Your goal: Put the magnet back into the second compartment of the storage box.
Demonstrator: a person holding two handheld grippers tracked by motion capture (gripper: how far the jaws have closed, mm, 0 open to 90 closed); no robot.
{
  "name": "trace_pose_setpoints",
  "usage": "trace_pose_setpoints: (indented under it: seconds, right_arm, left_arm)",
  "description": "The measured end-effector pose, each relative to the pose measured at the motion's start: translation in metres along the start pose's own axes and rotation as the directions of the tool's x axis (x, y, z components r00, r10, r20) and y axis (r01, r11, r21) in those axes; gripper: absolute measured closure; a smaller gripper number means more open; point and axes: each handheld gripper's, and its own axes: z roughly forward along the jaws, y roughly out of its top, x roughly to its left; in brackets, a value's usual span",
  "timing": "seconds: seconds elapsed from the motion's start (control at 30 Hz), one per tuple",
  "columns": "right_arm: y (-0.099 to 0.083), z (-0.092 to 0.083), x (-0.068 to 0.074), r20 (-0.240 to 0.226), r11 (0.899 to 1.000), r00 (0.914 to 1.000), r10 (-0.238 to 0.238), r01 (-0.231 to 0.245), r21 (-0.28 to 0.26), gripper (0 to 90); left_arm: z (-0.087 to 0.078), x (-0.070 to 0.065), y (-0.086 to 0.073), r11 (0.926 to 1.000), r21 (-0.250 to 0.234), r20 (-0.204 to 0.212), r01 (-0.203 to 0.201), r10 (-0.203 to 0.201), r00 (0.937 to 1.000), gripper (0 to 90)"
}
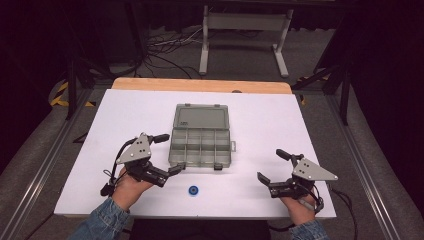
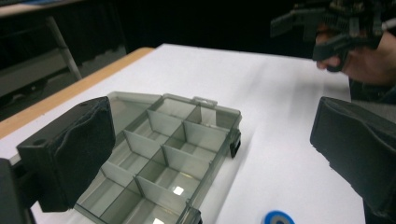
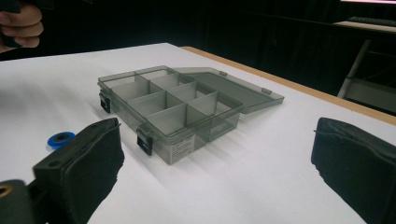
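A smoky grey compartment box [image 1: 201,148] lies open at the middle of the white table [image 1: 265,120], its lid [image 1: 201,117] folded flat toward the far side. Its compartments [image 2: 161,154] look empty. A small blue ring [image 1: 193,190] lies on the table in front of the box. My left gripper [image 1: 169,154] is open just left of the box's near left corner, and its jaws frame the box [image 2: 215,130]. My right gripper [image 1: 272,166] is open to the right of the box, apart from it, facing the box [image 3: 173,100] and the blue ring [image 3: 60,138].
A wooden strip [image 1: 200,85] runs along the table's far edge. Behind it, a grey metal frame [image 1: 245,22] and cables lie on the dark floor. Metal rails run along both sides of the table. The person's hands and denim sleeves come in at the near edge.
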Motion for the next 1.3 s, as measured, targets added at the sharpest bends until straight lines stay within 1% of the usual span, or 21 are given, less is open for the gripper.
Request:
trace_pose_setpoints:
  seconds: [0.03, 0.07, 0.2, 0.27, 0.3, 0.33, 0.4, 0.43, 0.5, 0.53, 0.6, 0.63, 0.67, 0.7, 0.77, 0.9, 0.97, 1.03, 1.1, 1.17, 1.3]
  right_arm:
    - [0.0, 0.0, 0.001, -0.004, 1.0, 1.0, 0.006, -0.006, 0.005, 3.4]
    - [0.0, 0.0, 0.001, -0.004, 1.0, 1.0, 0.006, -0.006, 0.005, 3.4]
    - [0.002, 0.0, 0.002, -0.015, 1.0, 0.9999, -0.002, 0.002, 0.012, 4.1]
    - [0.002, 0.0, 0.002, -0.02, 1.0, 0.9998, 0.002, -0.001, 0.013, 4.3]
    - [0.002, 0.0, 0.002, -0.021, 1.0, 0.9998, 0.004, -0.004, 0.014, 4.4]
    - [0.002, 0.0, 0.001, -0.025, 1.0, 0.9997, 0.007, -0.007, 0.013, 4.4]
    - [0.002, 0.0, 0.001, -0.029, 1.0, 0.9995, 0.013, -0.012, 0.015, 4.5]
    - [0.001, 0.0, 0.0, -0.029, 1.0, 0.9995, 0.013, -0.013, 0.017, 4.5]
    - [0.001, 0.0, 0.0, -0.032, 1.0, 0.9994, 0.017, -0.016, 0.017, 4.5]
    - [0.001, 0.0, 0.0, -0.032, 1.0, 0.9994, 0.017, -0.016, 0.017, 4.5]
    - [0.001, 0.0, 0.001, -0.037, 1.0, 0.9992, 0.017, -0.016, 0.017, 4.5]
    - [0.001, 0.0, 0.001, -0.041, 1.0, 0.999, 0.018, -0.017, 0.019, 4.5]
    - [0.001, 0.0, 0.001, -0.042, 1.0, 0.9989, 0.02, -0.019, 0.024, 4.5]
    - [0.001, 0.0, 0.001, -0.042, 1.0, 0.9989, 0.02, -0.019, 0.024, 4.5]
    - [0.001, 0.0, 0.001, -0.042, 0.999, 0.9989, 0.021, -0.02, 0.026, 4.5]
    - [0.001, 0.001, 0.001, -0.049, 0.999, 0.9984, 0.028, -0.027, 0.026, 4.5]
    - [0.001, 0.001, 0.001, -0.049, 0.999, 0.9984, 0.029, -0.028, 0.027, 4.5]
    - [0.0, 0.002, 0.001, -0.05, 0.999, 0.9983, 0.029, -0.027, 0.03, 4.5]
    - [0.0, 0.002, 0.001, -0.05, 0.999, 0.9983, 0.031, -0.03, 0.031, 4.5]
    - [0.0, 0.003, 0.001, -0.054, 0.999, 0.998, 0.033, -0.032, 0.031, 4.5]
    - [0.0, 0.003, 0.001, -0.065, 0.999, 0.9973, 0.036, -0.034, 0.032, 4.5]
  left_arm:
    - [0.002, 0.0, 0.003, 0.9995, 0.028, 0.006, -0.017, 0.017, 0.9998, 2.4]
    - [0.002, 0.0, 0.003, 0.9995, 0.028, 0.006, -0.017, 0.017, 0.9998, 3.1]
    - [0.008, -0.002, 0.014, 0.9914, 0.125, 0.026, -0.04, 0.037, 0.999, 3.4]
    - [0.012, -0.004, 0.02, 0.9781, 0.198, 0.029, -0.064, 0.06, 0.9978, 3.7]
    - [0.013, -0.006, 0.023, 0.9733, 0.213, 0.029, -0.085, 0.081, 0.9963, 4.8]
    - [0.013, -0.006, 0.023, 0.9733, 0.213, 0.029, -0.085, 0.081, 0.9963, 5.7]
    - [0.016, -0.011, 0.029, 0.9576, 0.268, 0.043, -0.106, 0.098, 0.9942, 6.1]
    - [0.016, -0.011, 0.029, 0.9576, 0.268, 0.043, -0.106, 0.098, 0.9942, 6.1]
    - [0.02, -0.012, 0.034, 0.9402, 0.322, 0.056, -0.112, 0.099, 0.9935, 6.1]
    - [0.02, -0.012, 0.034, 0.9402, 0.322, 0.056, -0.112, 0.099, 0.9935, 6.1]
    - [0.024, -0.012, 0.036, 0.9223, 0.371, 0.062, -0.11, 0.093, 0.9937, 5.9]
    - [0.024, -0.012, 0.036, 0.9223, 0.371, 0.062, -0.11, 0.093, 0.9937, 6.0]
    - [0.026, -0.011, 0.035, 0.9126, 0.395, 0.073, -0.107, 0.085, 0.9937, 6.1]
    - [0.026, -0.011, 0.035, 0.9126, 0.395, 0.073, -0.107, 0.085, 0.9937, 6.4]
    - [0.028, -0.011, 0.034, 0.9028, 0.417, 0.08, -0.104, 0.078, 0.9937, 6.6]
    - [0.032, -0.01, 0.033, 0.877, 0.467, 0.098, -0.112, 0.074, 0.9924, 7.3]
    - [0.033, -0.01, 0.034, 0.8663, 0.488, 0.101, -0.109, 0.068, 0.9926, 7.3]
    - [0.033, -0.009, 0.034, 0.8608, 0.497, 0.107, -0.11, 0.065, 0.9922, 7.3]
    - [0.034, -0.009, 0.035, 0.8479, 0.518, 0.122, -0.112, 0.057, 0.991, 7.3]
    - [0.035, -0.008, 0.035, 0.8436, 0.525, 0.149, -0.113, 0.039, 0.988, 7.3]
    - [0.037, -0.007, 0.036, 0.8403, 0.531, 0.154, -0.108, 0.03, 0.9876, 7.3]
